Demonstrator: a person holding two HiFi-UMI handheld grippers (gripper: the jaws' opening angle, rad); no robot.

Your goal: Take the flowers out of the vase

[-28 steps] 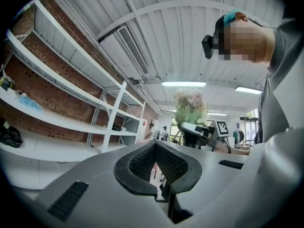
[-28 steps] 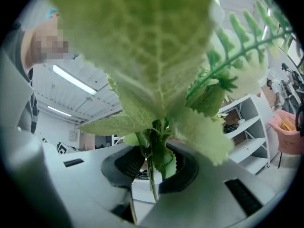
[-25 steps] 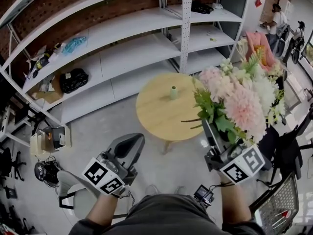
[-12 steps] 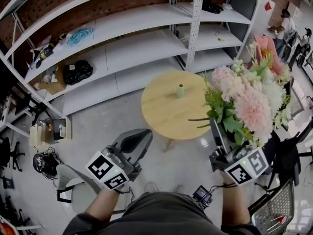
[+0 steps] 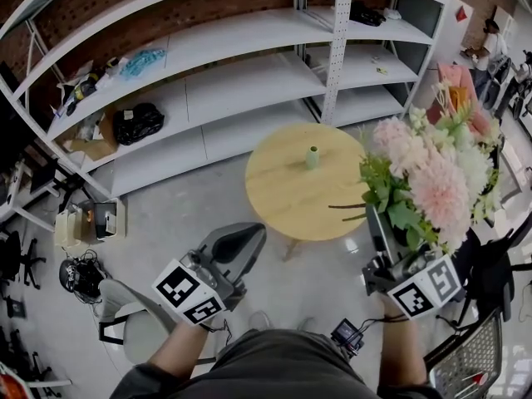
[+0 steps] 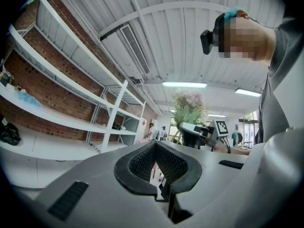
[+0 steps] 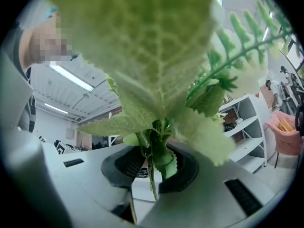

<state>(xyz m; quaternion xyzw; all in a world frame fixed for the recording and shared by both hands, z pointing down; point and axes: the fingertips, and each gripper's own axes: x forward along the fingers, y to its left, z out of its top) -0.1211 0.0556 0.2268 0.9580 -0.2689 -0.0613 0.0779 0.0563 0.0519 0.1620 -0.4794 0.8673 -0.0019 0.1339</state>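
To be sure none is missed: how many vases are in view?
1. The small green vase stands on the round wooden table, toward its far side. The bouquet held in the right gripper covers the table's right edge, so another could be hidden there.

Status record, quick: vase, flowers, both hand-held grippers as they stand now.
vase: small, green, upright on the round wooden table, no flowers in it
flowers: one bunch, out of the vase, held above the table's right edge
right hand-held gripper: shut on the flowers' stems
left hand-held gripper: shut, nothing between the jaws
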